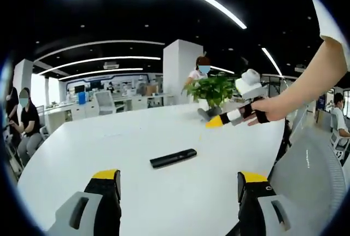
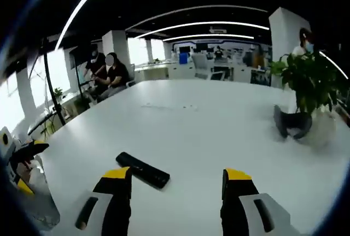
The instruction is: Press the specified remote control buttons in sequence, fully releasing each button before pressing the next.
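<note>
1. In the left gripper view, my left gripper (image 1: 178, 184) sits low over the big white table (image 1: 109, 148). Its two jaws have yellow tips and stand wide apart with nothing between them.
2. The black remote control (image 1: 173, 158) lies flat on the table, a little way past the jaws and about between them. Nothing touches it.
3. Farther off on the right, a hand (image 1: 273, 109) holds my right gripper (image 1: 214, 122) up over the table. I see its yellow tip from the side, so I cannot tell from here if its jaws are apart.
4. A green plant (image 1: 212, 89) in a pot stands near the far edge of the table, just behind that gripper. A grey mesh chair (image 1: 309, 176) is at the right. A person (image 1: 24, 118) sits at the left.
5. In the right gripper view, my right gripper (image 2: 178, 184) has its jaws wide apart and they hold nothing.
6. Here the remote control (image 2: 143, 170) lies on the table (image 2: 208, 121) just past the left jaw tip. It looks very close to the tip, but I cannot tell if they touch.
7. The plant (image 2: 306, 83) stands at the far right of the table. People (image 2: 112, 72) sit at the far left side.
</note>
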